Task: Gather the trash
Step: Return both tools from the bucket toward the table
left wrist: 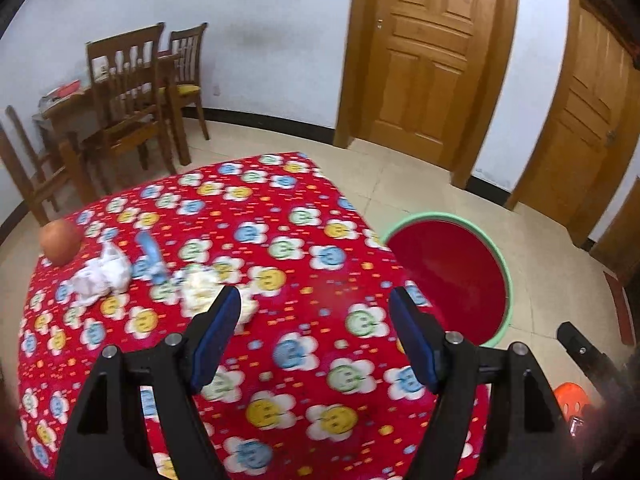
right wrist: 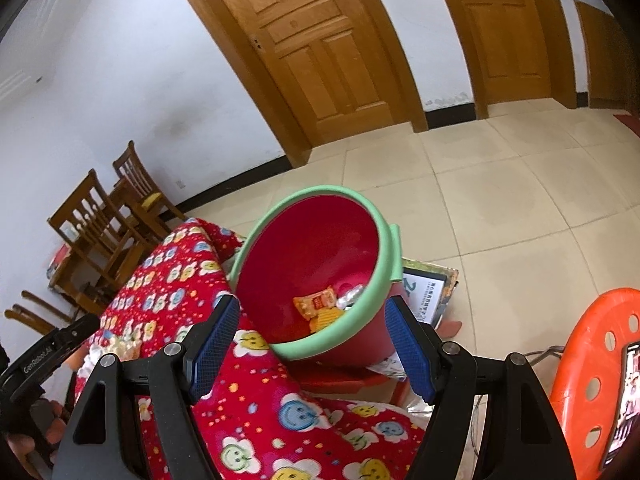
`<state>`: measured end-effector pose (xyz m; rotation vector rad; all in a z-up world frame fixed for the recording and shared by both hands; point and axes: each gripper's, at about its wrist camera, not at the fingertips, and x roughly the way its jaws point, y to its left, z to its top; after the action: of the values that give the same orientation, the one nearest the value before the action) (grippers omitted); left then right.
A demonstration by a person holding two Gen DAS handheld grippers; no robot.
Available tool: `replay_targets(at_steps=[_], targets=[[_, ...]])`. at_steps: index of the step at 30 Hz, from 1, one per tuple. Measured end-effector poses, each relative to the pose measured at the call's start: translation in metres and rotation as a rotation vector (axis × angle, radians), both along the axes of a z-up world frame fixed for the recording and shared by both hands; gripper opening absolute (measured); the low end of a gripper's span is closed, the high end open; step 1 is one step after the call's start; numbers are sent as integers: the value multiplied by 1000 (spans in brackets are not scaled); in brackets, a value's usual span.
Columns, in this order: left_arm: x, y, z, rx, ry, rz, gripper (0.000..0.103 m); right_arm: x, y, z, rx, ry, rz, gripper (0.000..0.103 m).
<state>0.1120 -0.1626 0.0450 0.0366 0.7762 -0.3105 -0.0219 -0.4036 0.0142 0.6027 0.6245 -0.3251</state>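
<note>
Left claw (left wrist: 314, 308) and right claw (right wrist: 312, 316) both gape empty; crumpled tissue (left wrist: 102, 276) lies at ten o'clock on table (left wrist: 280, 360); bin (right wrist: 316, 192) holds wrappers (right wrist: 320, 306).

An orange apple (left wrist: 60, 246) lies near the far left edge of the red flower-print tablecloth (left wrist: 280, 364), wooden chairs (left wrist: 132, 92) stand by the white wall, and an orange plastic stool (right wrist: 596, 364) stands on the tiled floor (right wrist: 500, 184)

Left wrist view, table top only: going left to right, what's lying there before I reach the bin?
Apple → crumpled white tissue → blue wrapper → yellowish-white crumpled wad, partly behind the left jaw → bare tablecloth → red bin with green rim.
</note>
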Motion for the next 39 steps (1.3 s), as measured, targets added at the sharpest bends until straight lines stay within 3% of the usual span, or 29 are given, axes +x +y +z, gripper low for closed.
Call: replay_targets(at_steps=[23,39], targets=[[-2,145,25,35,-67,289,76,31,77,37,-58,-42,221,76],[31,215,-2,54,-7,388,76,99,160,40,-99,-8,387,76]])
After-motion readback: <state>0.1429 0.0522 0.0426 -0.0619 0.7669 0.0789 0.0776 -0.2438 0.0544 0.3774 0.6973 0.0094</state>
